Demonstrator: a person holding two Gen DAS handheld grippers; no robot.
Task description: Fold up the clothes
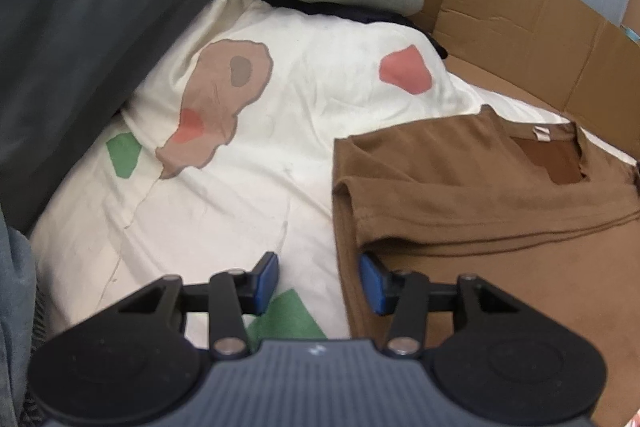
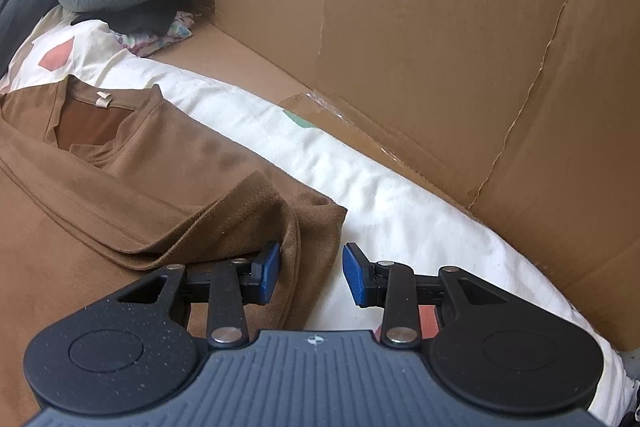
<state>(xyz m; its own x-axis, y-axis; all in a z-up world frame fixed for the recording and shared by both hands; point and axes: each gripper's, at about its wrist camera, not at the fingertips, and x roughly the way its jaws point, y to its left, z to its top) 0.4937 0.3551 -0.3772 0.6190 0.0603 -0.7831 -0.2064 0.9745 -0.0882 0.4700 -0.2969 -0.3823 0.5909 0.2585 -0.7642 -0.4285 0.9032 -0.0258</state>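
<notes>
Your left wrist camera looks steeply down from close above the brown shirt's left edge. Your right wrist camera looks down at its right edge, facing the cardboard wall. Both views share the shirt's collar and the white sheet.

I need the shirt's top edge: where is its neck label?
The neck label sits inside the brown shirt's collar, upper left in the right wrist view, on the white sheet near the cardboard wall.

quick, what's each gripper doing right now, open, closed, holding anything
Left gripper: open, straddling the brown shirt's side edge, gripping nothing.
Right gripper: open, straddling the shirt's opposite edge, gripping nothing.
</notes>
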